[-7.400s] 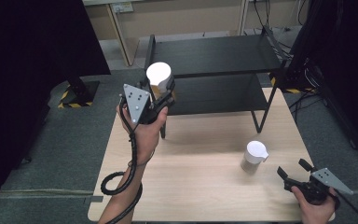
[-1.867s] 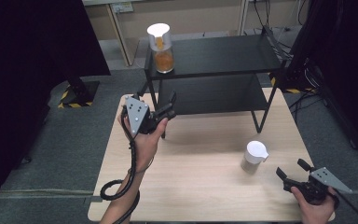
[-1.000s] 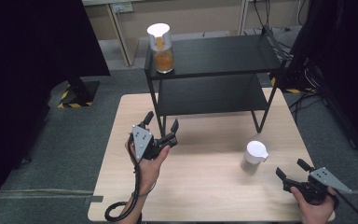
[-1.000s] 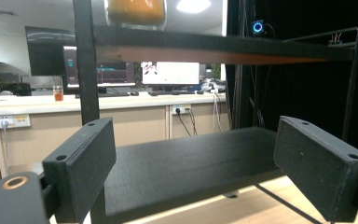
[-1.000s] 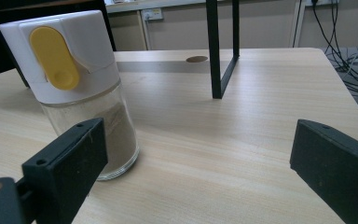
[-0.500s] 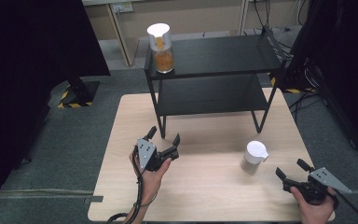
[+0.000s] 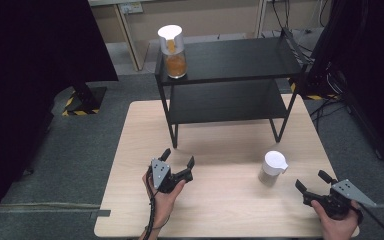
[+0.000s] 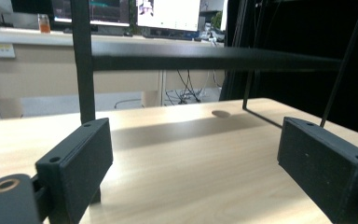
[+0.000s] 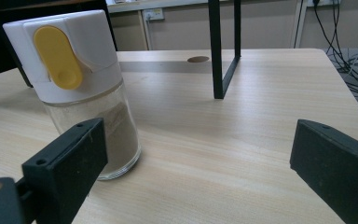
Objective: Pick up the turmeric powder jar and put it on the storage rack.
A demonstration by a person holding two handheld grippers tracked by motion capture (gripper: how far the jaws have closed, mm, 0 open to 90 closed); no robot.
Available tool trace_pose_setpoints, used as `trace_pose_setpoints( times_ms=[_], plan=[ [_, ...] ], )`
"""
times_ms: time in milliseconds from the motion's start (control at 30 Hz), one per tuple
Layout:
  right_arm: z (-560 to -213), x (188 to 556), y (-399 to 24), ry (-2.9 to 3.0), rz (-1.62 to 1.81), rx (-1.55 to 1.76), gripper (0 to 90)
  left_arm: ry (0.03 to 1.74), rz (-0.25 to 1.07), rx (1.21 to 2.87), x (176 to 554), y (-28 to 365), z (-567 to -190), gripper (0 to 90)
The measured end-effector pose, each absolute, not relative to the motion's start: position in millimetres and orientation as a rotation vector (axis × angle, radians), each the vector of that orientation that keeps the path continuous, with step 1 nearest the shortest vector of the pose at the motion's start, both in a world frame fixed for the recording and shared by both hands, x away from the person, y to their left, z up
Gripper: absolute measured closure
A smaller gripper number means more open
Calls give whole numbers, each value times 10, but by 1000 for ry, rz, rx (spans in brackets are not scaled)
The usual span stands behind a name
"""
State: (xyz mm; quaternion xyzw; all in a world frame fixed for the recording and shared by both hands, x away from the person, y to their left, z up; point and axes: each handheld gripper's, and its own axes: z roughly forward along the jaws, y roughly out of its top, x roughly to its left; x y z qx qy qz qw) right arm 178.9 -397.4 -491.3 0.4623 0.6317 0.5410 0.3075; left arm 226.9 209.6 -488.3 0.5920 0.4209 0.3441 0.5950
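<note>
- Grey carpet surrounds the pale wooden table (image 7: 130,150) in the high view, and a black two-tier metal shelf rack (image 7: 230,75) stands on the table's far half.
- On the rack's top shelf, at its left corner, stands a clear jar with a white lid and orange contents (image 7: 172,52).
- Lower down, the left gripper (image 7: 177,161) is held low over the table in front of the rack's left leg; its jaws have just been opening and stand apart with nothing between them.
- At the near right corner the right gripper (image 7: 311,181) sits low, jaws spread and empty, and a second clear jar with a white lid and pale brown powder (image 7: 272,169) stands upright on the table just beyond and left of it.
- From the left gripper view, the black jaws are wide apart over bare wood, with the rack's leg and lower shelf ahead.
- From the right gripper view, the open jaws frame the table; the powder jar (image 9: 81,88), its lid bearing a yellow tab, stands by the left jaw, not clamped.
</note>
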Motion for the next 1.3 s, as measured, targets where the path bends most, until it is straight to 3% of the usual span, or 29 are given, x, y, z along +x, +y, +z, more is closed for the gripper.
trace_pose_setpoints(
  times_ms=[567, 1300],
  plan=[
    [-4913, 1788, -3974, 1677, 1428, 1212, 43, 1033, 754, 1399, 2255, 2109, -5183, 98],
    [-4919, 1781, -3974, 1671, 1434, 1216, 42, 1033, 744, 1397, 2250, 2097, -5186, 99]
  ],
)
